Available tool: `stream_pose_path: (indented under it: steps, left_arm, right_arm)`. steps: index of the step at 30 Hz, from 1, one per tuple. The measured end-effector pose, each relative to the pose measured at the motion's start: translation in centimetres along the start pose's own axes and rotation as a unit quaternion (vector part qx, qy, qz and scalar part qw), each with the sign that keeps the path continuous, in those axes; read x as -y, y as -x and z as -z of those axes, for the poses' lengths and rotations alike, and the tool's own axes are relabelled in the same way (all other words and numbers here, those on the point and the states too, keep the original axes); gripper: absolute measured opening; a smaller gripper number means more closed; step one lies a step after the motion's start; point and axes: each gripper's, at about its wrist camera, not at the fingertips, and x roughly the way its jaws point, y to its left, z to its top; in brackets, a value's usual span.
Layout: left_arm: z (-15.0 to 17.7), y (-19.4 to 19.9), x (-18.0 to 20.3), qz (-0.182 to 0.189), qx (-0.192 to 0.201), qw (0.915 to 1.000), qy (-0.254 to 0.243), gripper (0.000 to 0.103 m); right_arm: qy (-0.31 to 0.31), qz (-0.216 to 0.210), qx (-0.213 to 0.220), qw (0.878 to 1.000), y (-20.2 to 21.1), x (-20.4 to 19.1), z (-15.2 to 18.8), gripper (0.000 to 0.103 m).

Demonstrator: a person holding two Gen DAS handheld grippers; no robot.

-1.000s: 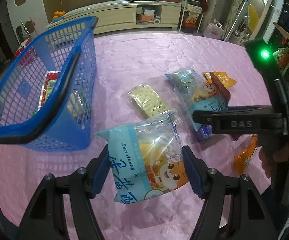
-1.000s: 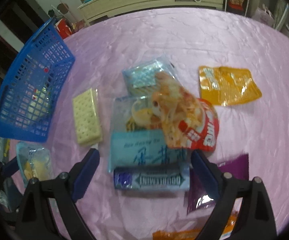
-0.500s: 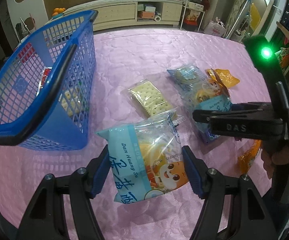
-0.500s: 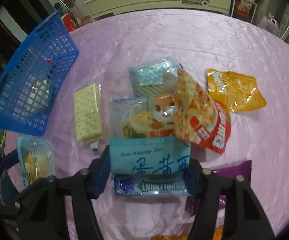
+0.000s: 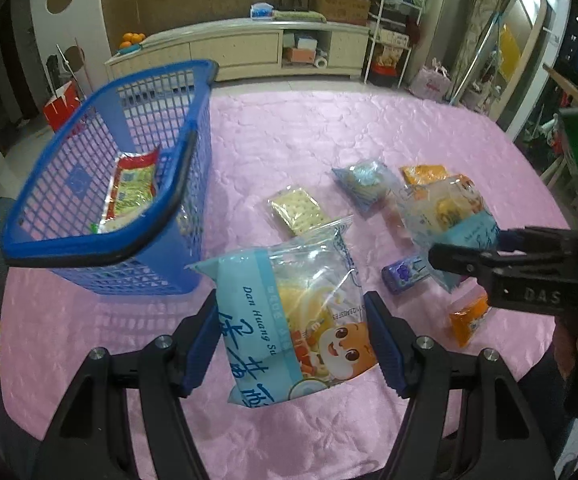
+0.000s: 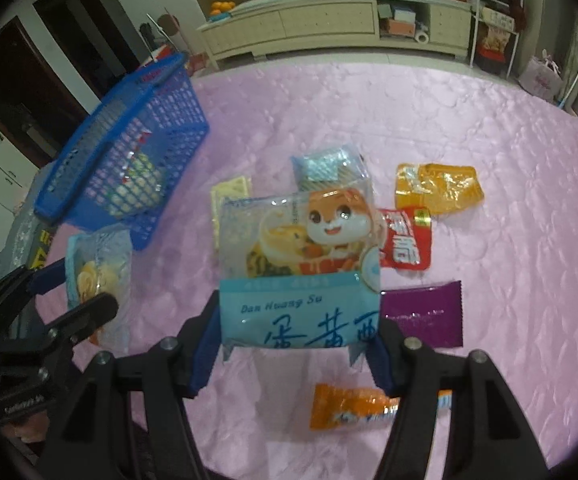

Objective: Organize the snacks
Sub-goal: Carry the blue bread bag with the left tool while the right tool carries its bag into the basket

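Observation:
My left gripper (image 5: pixel 291 340) is shut on a light-blue egg-yolk pastry bag (image 5: pixel 297 320), held above the pink tablecloth near the blue basket (image 5: pixel 89 236). My right gripper (image 6: pixel 295 344) is shut on a second, matching pastry bag (image 6: pixel 301 256), lifted off the table; it also shows in the left wrist view (image 5: pixel 449 216). The basket (image 6: pixel 101 184) holds a red and green packet (image 5: pixel 133 188). The left gripper with its bag shows at the left of the right wrist view (image 6: pixel 97 272).
On the cloth lie a cracker pack (image 5: pixel 297 210), a blue-grey packet (image 6: pixel 325 166), an orange pouch (image 6: pixel 437 188), a red packet (image 6: pixel 405 244), a purple packet (image 6: pixel 425 316), an orange wrapped snack (image 6: pixel 349 408) and a gum pack (image 5: pixel 403 274). A cabinet (image 5: pixel 249 48) stands beyond the table.
My right gripper closed on the second pastry bag and lifted it off the pile, uncovering the gum pack and red packet. My left gripper rose slightly with its bag.

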Motion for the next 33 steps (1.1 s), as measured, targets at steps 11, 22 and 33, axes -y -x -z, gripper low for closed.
stream_pose_path:
  steps: [11,22,33]
  left_arm:
    - [-0.2,6.3,-0.7,-0.008,0.055,0.9984,0.000,0.067]
    - [-1.7,11.5,-4.3,-0.031,0.098,0.9945,-0.021,0.067]
    - [-3.7,12.0,-9.6,-0.051,0.098,0.9939,-0.010,0.067]
  right_arm:
    - [0.030,-0.007,0.055,0.998,6.2,-3.6,-0.4,0.067]
    - [0.054,-0.032,0.096,0.993,9.3,-8.7,-2.7,0.067]
    - [0.076,-0.057,0.078,0.992,7.0,-14.3,-5.2,0.067]
